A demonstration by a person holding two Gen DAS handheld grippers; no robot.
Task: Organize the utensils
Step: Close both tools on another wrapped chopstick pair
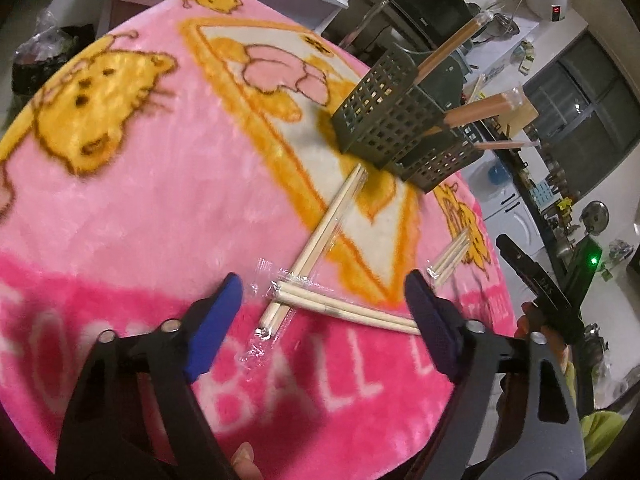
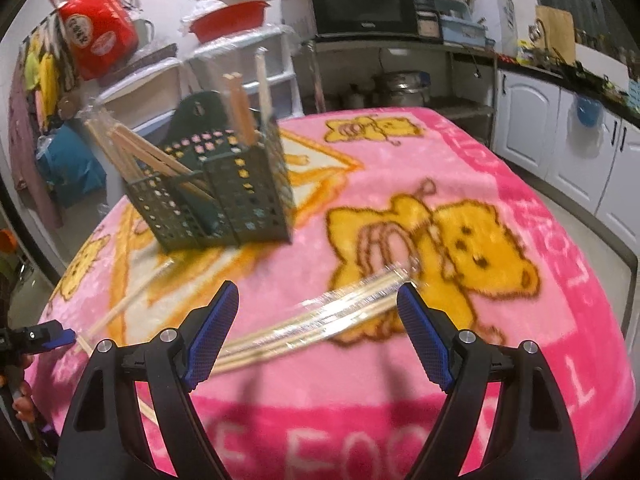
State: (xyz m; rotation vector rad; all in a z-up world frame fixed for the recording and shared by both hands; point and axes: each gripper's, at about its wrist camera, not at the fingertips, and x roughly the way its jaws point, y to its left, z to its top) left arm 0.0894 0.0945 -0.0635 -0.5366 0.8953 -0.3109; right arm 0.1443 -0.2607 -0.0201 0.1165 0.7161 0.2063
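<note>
A dark green perforated utensil holder [image 1: 384, 120] [image 2: 224, 196] stands on the pink blanket with several wooden chopsticks [image 2: 240, 108] leaning out of it. In the left wrist view, two wrapped chopstick pairs [image 1: 320, 240] [image 1: 352, 312] lie crossed on the blanket. My left gripper [image 1: 326, 280] hangs open over their crossing, its pads clear of them. A third pair [image 1: 452, 256] lies to the right. In the right wrist view, my right gripper [image 2: 317, 288] stands open above a wrapped chopstick bundle [image 2: 320, 320], not touching it.
The pink cartoon blanket [image 2: 520, 320] covers a round table. My left gripper's blue finger [image 2: 56, 334] shows at the left edge. A microwave [image 2: 360, 4], shelves and white cabinets [image 2: 528, 120] stand behind.
</note>
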